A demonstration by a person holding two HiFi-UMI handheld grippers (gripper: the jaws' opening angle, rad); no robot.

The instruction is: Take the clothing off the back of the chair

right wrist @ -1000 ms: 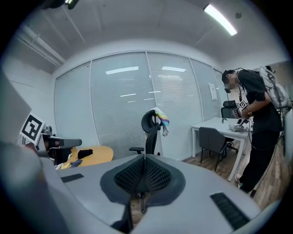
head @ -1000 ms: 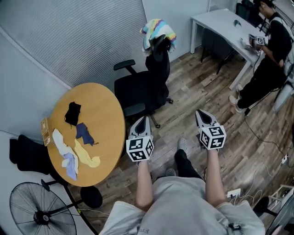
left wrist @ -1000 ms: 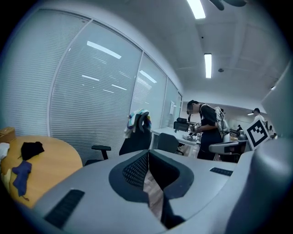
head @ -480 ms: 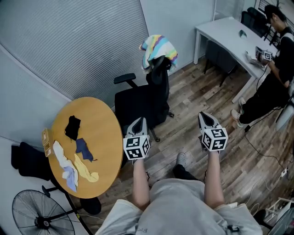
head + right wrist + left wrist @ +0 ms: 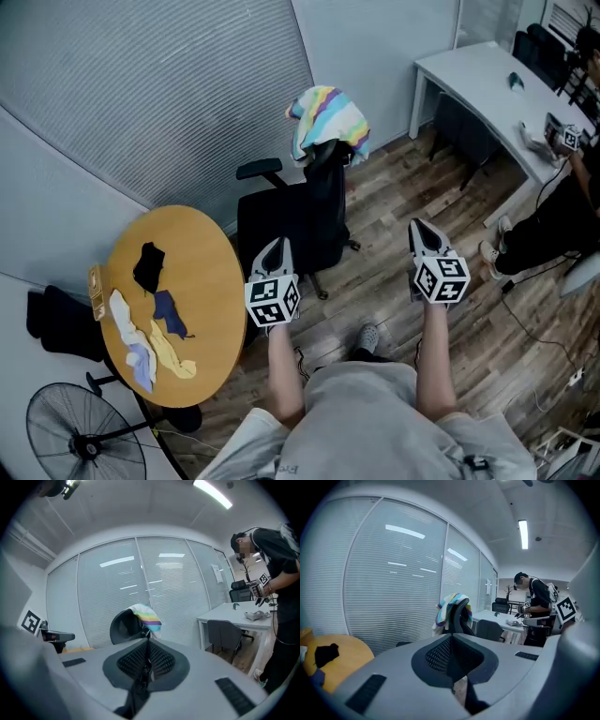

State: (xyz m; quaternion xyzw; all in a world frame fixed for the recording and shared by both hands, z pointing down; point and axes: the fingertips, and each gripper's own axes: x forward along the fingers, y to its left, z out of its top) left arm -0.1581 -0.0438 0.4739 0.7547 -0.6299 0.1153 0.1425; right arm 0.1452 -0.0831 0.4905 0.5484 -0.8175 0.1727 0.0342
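Observation:
A striped, many-coloured piece of clothing (image 5: 330, 120) hangs over the top of the back of a black office chair (image 5: 292, 225). It also shows in the left gripper view as clothing (image 5: 446, 607) on the chair (image 5: 460, 618), and in the right gripper view as clothing (image 5: 146, 615) on the chair (image 5: 125, 625). My left gripper (image 5: 278, 246) is shut and empty, just short of the chair seat. My right gripper (image 5: 421, 228) is shut and empty too, to the right of the chair, over the wooden floor. Both point toward the chair.
A round wooden table (image 5: 206, 300) at the left bears several small cloths (image 5: 155, 328). A floor fan (image 5: 80, 436) stands below it. A white desk (image 5: 487, 84) stands at the back right, with a person (image 5: 562, 211) beside it. Blinds cover the glass wall (image 5: 159, 84).
Both grippers and the person have moved forward toward the chair. The chair and clothing now lie lower and closer in the head view. Both grippers stay shut.

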